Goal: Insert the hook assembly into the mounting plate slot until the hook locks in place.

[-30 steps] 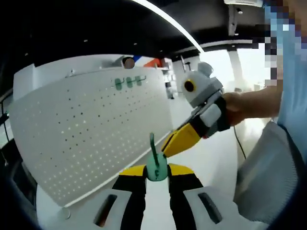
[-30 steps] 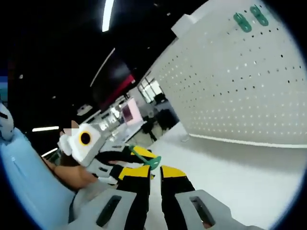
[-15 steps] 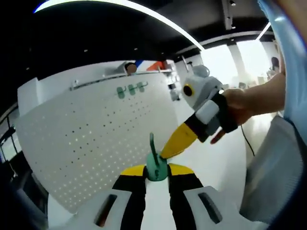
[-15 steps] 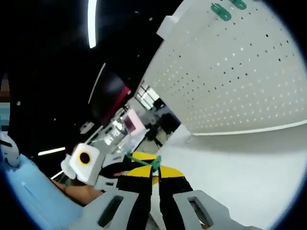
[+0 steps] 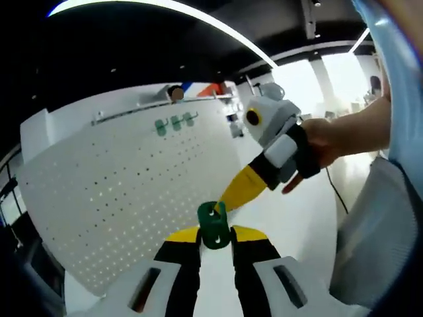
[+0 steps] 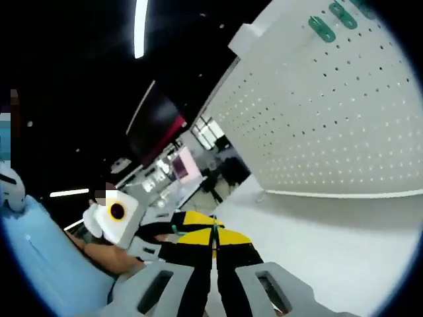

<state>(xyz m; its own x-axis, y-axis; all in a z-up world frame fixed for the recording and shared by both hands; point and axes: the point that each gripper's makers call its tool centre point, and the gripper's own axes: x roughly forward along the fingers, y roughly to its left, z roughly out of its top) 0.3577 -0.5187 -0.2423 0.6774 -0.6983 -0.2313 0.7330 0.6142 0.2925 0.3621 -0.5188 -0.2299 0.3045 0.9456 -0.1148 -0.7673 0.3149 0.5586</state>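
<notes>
My left gripper (image 5: 215, 236) is shut on a green hook piece (image 5: 213, 223), whose flat slotted face points at the camera. My right gripper (image 5: 226, 200) comes in from the right, held by a hand, with its yellow tips closed at the piece's top edge. In the right gripper view my right gripper (image 6: 213, 239) is shut, with a thin green edge of the hook piece (image 6: 213, 230) between its tips. The left gripper (image 6: 188, 221) lies just to the left of it. The white perforated mounting plate (image 5: 125, 191) stands upright behind, also visible as the mounting plate (image 6: 344, 125).
Three green hooks (image 5: 174, 123) hang in a row near the plate's top, seen as green hooks (image 6: 322, 28) in the right gripper view. A white tabletop (image 6: 330, 238) runs below the plate. A person's sleeve (image 5: 396, 92) is at the right.
The green piece has turned in my left jaws: its thin upright arm gave way to a flat slotted face. My right gripper's tips have closed in on its top.
</notes>
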